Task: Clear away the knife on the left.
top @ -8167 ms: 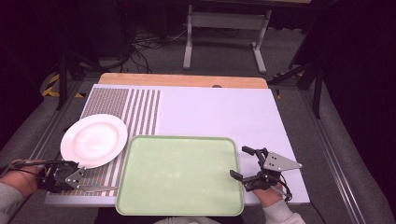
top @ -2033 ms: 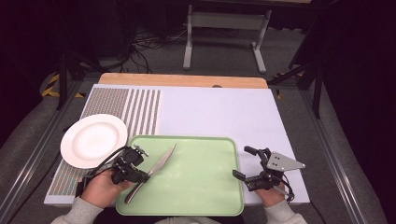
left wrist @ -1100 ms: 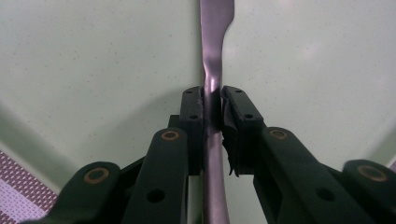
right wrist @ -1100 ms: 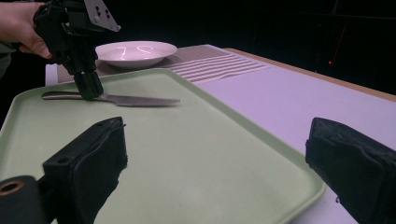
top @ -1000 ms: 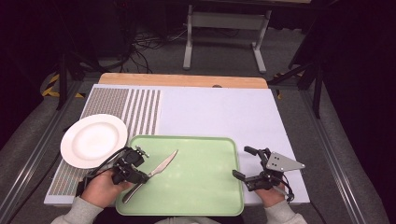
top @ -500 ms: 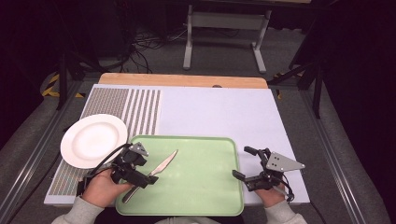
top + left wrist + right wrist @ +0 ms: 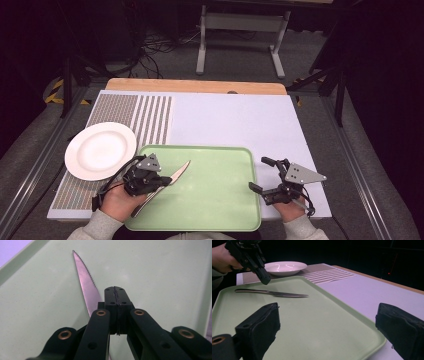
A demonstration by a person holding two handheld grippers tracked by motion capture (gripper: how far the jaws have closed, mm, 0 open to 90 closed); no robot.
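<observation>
Knife (image 7: 272, 293) lies flat near left edge of green tray (image 7: 220, 200), left gripper (image 7: 159, 181) above it with jaws pressed together, right gripper (image 7: 262, 175) spread apart beside tray's right rim, tray middle bare.

A green tray (image 7: 215, 200) is lying at the near edge of the white table top (image 7: 240, 125). A serrated knife (image 7: 181, 170) is lying flat in the tray's left part. A white plate (image 7: 100, 150) is sitting near the left edge, just beside the tray.

Left tool (image 7: 156, 181) closed, right tool (image 7: 264, 179) agape
</observation>
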